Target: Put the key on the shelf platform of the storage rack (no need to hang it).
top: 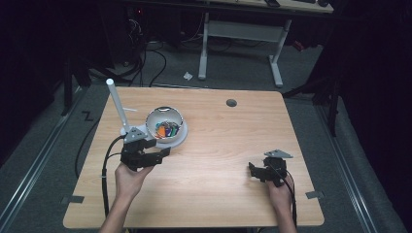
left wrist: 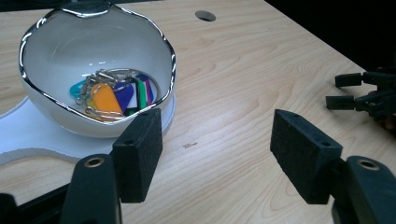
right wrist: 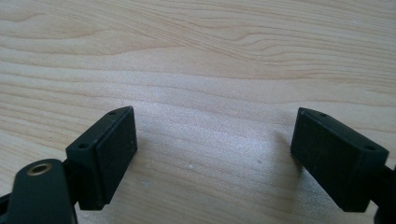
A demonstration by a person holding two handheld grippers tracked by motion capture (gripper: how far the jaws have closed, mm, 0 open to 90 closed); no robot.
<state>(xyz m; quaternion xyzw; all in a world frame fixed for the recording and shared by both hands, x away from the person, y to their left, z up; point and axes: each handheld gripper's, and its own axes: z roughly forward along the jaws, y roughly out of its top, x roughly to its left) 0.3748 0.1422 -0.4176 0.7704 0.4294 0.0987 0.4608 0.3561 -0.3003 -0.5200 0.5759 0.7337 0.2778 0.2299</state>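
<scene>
White glossy silver-rimmed bowl [top: 164, 124] of coloured key tags [top: 166, 129] sits just beyond the left gripper [top: 158, 155] — probably nearer than the right gripper [top: 253, 171]. Left gripper view: jaws gape empty, tags ahead-left. Right gripper view: jaws wide over wooden table [right wrist: 196, 56].

**Lab / recording room, not a home**

Dark room w/ grey carpet floor [top: 233, 73]. Light wood table [top: 218, 160] lit from above, w/ round cable hole [top: 231, 103]. Behind it a white-legged desk frame [top: 240, 43], loose black cables [top: 145, 58] on floor, dark equipment at back. Metal floor rails [top: 340, 160] run along both sides.
</scene>
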